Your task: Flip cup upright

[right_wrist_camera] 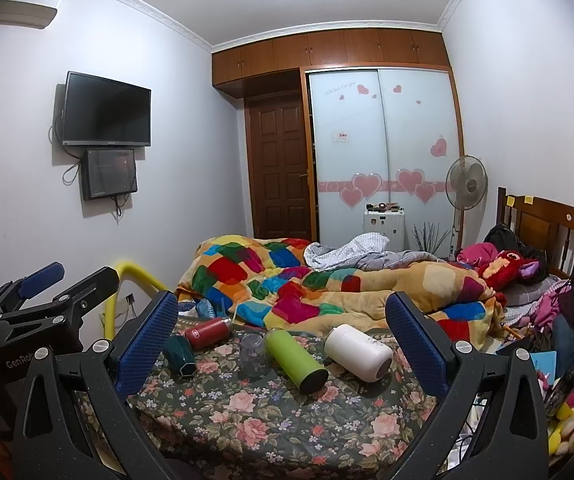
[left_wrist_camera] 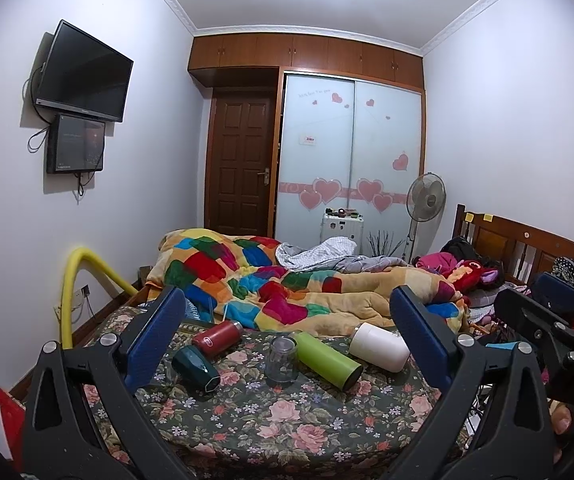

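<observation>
Several cups rest on the floral bedspread [left_wrist_camera: 279, 420]. A dark green cup [left_wrist_camera: 196, 366], a red flask [left_wrist_camera: 217, 334], a lime green flask [left_wrist_camera: 325, 359] and a white cup [left_wrist_camera: 379, 346] lie on their sides. A clear glass jar [left_wrist_camera: 282, 359] stands among them. They also show in the right wrist view: dark green cup [right_wrist_camera: 180, 354], red flask [right_wrist_camera: 208, 332], jar [right_wrist_camera: 254, 354], lime flask [right_wrist_camera: 295, 360], white cup [right_wrist_camera: 358, 352]. My left gripper [left_wrist_camera: 287, 336] is open and empty, short of the cups. My right gripper [right_wrist_camera: 283, 334] is open and empty, also short of them.
A colourful patchwork quilt [left_wrist_camera: 287, 280] is heaped behind the cups. A yellow padded rail [left_wrist_camera: 75, 280] stands at the left bed edge. Clothes and toys [left_wrist_camera: 471, 272] pile against the wooden headboard [left_wrist_camera: 527, 240] at right. A fan [left_wrist_camera: 426, 198] and wardrobe [left_wrist_camera: 351, 152] are beyond.
</observation>
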`<state>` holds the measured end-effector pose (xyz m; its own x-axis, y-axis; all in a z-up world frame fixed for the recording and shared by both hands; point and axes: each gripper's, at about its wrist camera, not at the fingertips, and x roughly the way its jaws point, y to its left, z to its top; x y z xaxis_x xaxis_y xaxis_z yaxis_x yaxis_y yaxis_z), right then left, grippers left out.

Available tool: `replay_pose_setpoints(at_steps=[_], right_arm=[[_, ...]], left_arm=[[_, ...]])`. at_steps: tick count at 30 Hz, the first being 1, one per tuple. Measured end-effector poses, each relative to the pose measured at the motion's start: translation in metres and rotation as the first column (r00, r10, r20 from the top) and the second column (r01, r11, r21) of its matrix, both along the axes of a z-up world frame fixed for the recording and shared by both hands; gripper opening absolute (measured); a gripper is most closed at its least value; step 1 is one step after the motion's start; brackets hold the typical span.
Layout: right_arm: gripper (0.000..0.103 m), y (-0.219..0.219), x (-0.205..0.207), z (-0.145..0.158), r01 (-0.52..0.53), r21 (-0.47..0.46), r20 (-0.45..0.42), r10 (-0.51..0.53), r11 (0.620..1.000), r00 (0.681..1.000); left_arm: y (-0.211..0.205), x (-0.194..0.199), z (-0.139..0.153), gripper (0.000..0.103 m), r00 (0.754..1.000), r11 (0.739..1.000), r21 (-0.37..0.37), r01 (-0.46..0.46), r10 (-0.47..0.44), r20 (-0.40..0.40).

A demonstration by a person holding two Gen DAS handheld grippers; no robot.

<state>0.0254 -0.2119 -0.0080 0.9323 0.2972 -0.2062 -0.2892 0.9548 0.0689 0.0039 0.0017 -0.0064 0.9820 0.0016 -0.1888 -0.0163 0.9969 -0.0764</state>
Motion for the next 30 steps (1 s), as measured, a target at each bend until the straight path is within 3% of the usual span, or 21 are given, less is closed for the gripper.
replay_pose_setpoints(at_steps=[30], right_arm=[[0.103, 0.0005, -0.0017, 0.0011, 0.001, -0.006, 0.001, -0.001, 1.000, 1.000]], left_arm=[[0.0086, -0.0011, -0.0054, 0.103, 1.000, 1.000, -0.005, -0.018, 0.018, -0.003]])
